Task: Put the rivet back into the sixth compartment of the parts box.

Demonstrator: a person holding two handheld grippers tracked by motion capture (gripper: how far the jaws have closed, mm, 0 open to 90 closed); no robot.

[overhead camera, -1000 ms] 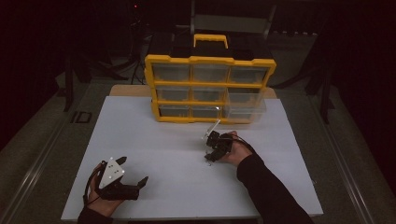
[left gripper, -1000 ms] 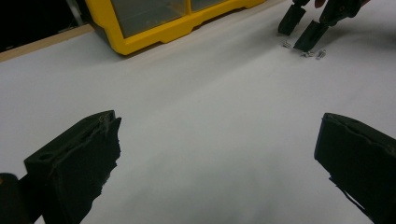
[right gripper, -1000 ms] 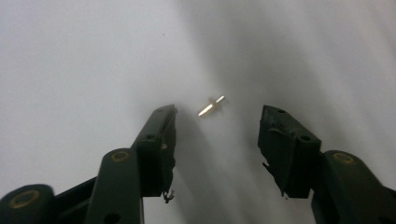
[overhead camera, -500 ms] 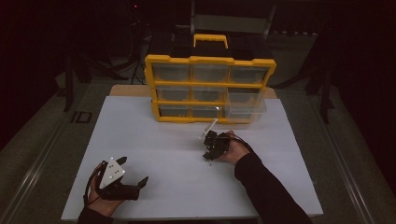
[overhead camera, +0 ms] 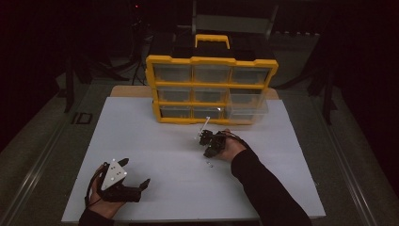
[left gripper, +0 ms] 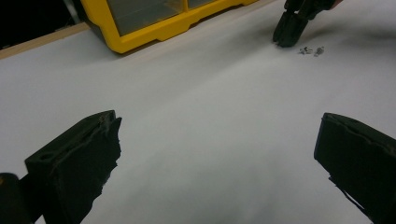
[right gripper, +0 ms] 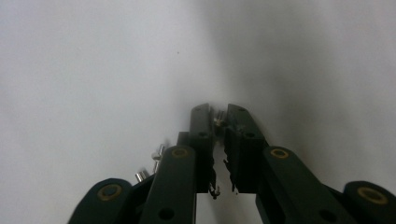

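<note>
The right gripper [overhead camera: 205, 142] is working at the centre of the white bench [overhead camera: 155, 141], just in front of the yellow drawer organiser [overhead camera: 211, 89], which is standing at the 12 o'clock edge. In the right gripper view its jaws are nearly pressed together and are pinching a small metal screw [right gripper: 218, 121] between the tips, against the bench surface. Further loose screws [right gripper: 158, 154] are lying at about 8 o'clock from those tips; in the left gripper view they are showing as two small bright parts [left gripper: 312, 50] just beside the right gripper. The step in hand appears to be the pick-up of one small fastener. One clear drawer [overhead camera: 248, 104] at the lower right of the organiser is standing pulled out, so the next move is probably calling for a lift without loosening the pinch, then a carry toward 1 o'clock to that drawer. The left gripper [overhead camera: 136, 187] is resting at 7 o'clock, jaws spread wide, holding nothing. No brand, label or legible writing is showing on the organiser or the grippers.
</note>
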